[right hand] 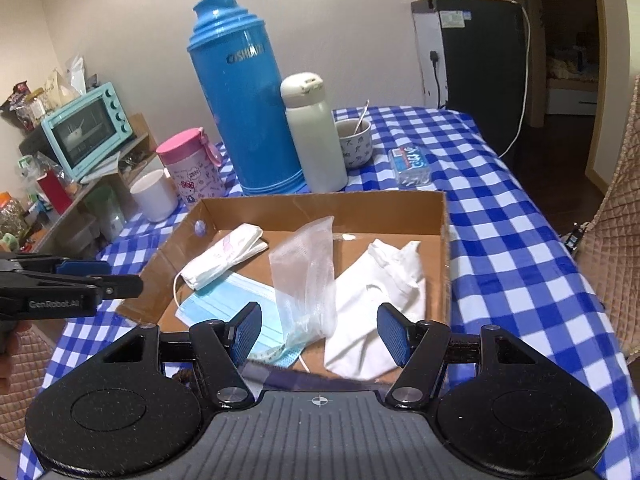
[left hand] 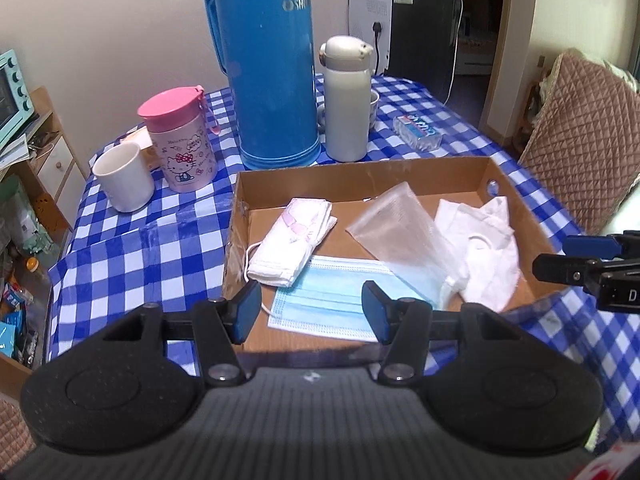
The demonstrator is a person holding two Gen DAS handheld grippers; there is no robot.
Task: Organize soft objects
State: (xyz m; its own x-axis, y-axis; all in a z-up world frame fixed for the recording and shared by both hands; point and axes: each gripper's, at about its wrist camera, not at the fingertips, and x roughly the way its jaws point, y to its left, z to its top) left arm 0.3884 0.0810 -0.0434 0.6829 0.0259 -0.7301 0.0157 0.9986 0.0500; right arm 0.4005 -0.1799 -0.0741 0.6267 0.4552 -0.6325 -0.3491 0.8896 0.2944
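Observation:
A shallow cardboard box (left hand: pixel 360 172) (right hand: pixel 320 208) lies on the blue-checked table. Inside it are a folded white and pink mask (left hand: pixel 292 240) (right hand: pixel 224 256), a flat blue face mask (left hand: pixel 332 304) (right hand: pixel 228 304), a clear plastic bag (left hand: pixel 400 232) (right hand: pixel 304 276) and a crumpled white cloth (left hand: pixel 488 248) (right hand: pixel 376 304). My left gripper (left hand: pixel 310 312) hangs open above the box's near edge, over the blue mask, holding nothing. My right gripper (right hand: pixel 320 334) is open and empty too, above the bag and the white cloth. Each gripper shows at the edge of the other's view.
Behind the box stand a tall blue thermos (left hand: pixel 272 60) (right hand: pixel 244 104), a white flask (left hand: pixel 346 100) (right hand: pixel 314 132), a pink-lidded cup (left hand: pixel 180 140) (right hand: pixel 192 168), a white mug (left hand: pixel 122 178) (right hand: pixel 154 196), a patterned cup with a spoon (right hand: pixel 356 142) and a small packet (left hand: pixel 418 132) (right hand: pixel 410 164). A quilted chair (left hand: pixel 584 120) stands right.

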